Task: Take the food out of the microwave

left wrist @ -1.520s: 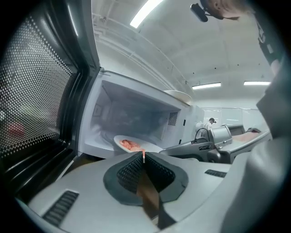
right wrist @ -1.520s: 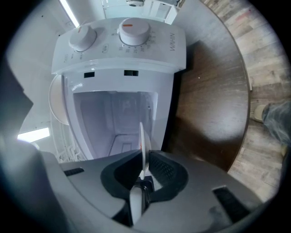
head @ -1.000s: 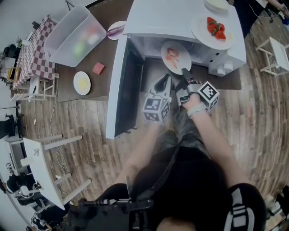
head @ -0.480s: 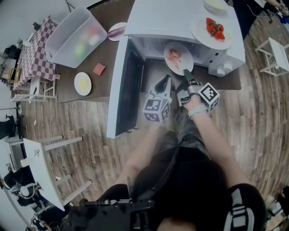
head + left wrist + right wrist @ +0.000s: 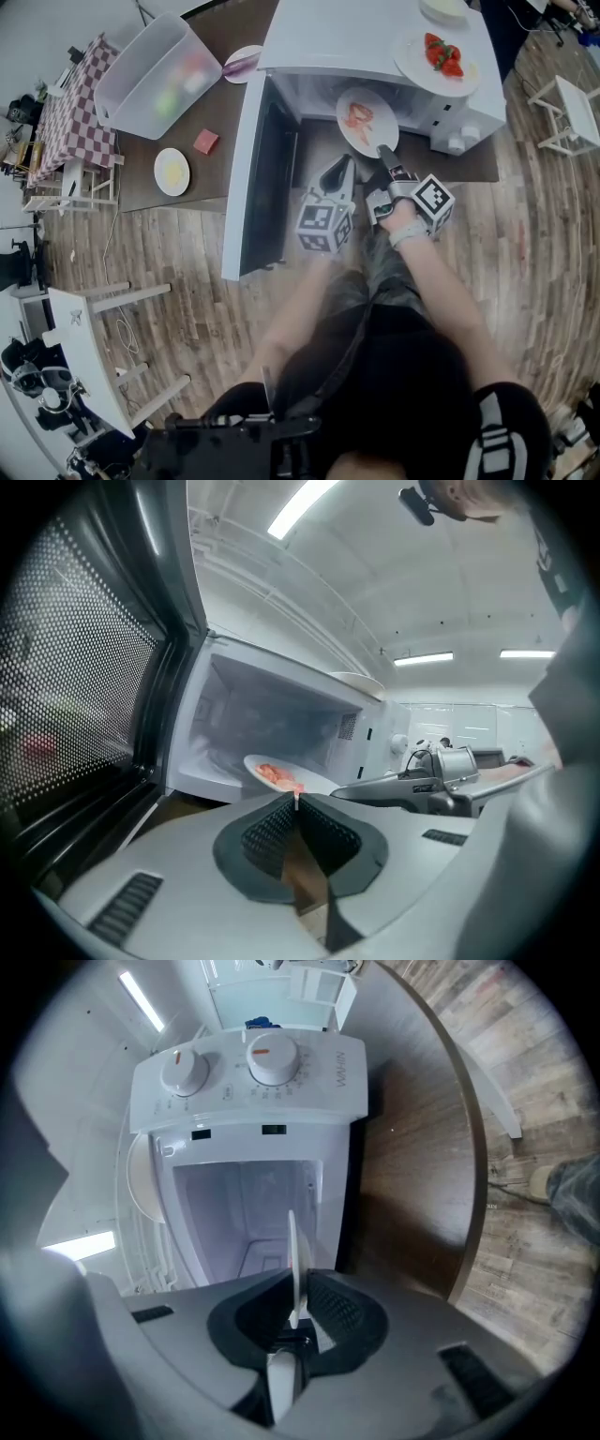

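A white plate (image 5: 366,120) with pinkish-red food sits level at the mouth of the white microwave (image 5: 356,37), whose door (image 5: 246,178) stands swung open to the left. My right gripper (image 5: 383,152) is shut on the plate's near rim. In the right gripper view the plate (image 5: 292,1241) runs edge-on between the jaws of the right gripper (image 5: 295,1288). My left gripper (image 5: 342,161) hovers just left of it, in front of the opening, shut and empty. In the left gripper view the left gripper (image 5: 296,800) points at the plate (image 5: 281,775).
A plate of strawberries (image 5: 439,58) rests on top of the microwave. On the brown table (image 5: 216,112) to the left are a clear bin (image 5: 155,80), a red cube (image 5: 204,142) and a small plate of yellow food (image 5: 172,172). The open door bounds the left side.
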